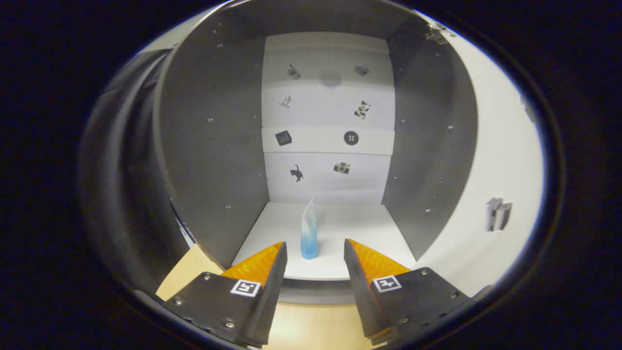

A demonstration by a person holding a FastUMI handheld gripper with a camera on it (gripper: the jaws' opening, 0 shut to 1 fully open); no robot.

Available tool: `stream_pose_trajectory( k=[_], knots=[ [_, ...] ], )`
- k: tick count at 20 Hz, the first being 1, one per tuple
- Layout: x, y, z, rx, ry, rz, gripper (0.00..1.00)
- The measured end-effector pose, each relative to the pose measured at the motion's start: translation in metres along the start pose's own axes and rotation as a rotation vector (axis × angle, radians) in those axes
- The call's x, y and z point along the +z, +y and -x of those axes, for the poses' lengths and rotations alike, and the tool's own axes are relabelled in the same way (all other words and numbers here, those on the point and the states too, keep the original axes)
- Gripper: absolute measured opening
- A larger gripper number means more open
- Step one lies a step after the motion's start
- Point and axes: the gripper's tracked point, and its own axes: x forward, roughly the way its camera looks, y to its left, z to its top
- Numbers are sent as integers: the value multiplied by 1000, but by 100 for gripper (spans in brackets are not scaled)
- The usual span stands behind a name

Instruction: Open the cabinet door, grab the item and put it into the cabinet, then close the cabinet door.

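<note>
Gripper (315,250): fingers apart, holding nothing.
Tube (309,232): upright on the cabinet (214,146) floor, just beyond the fingertips.
Door (491,160): open, right of the cabinet.

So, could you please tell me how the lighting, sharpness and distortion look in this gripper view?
Gripper view: the cabinet side walls bow outward from fisheye distortion; its white back panel is brightly lit, the side walls shadowed; the blue item stands sharp just beyond the open hand-held gripper; no strong glare.

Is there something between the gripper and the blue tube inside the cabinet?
Nothing visible. The gripper is open, and the blue tube stands upright on the cabinet floor just ahead of its fingers, touched by neither.
</note>
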Motion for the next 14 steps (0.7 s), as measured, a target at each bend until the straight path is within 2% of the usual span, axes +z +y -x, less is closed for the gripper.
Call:
stream_pose_trajectory(
  k=[5, 10, 14],
  knots=[
    [15, -14, 84, -69, -125, 41, 69],
    [6, -18, 153, -89, -162, 41, 69],
    [6, -38, 199, -150, -212, 32, 66]
  ],
)
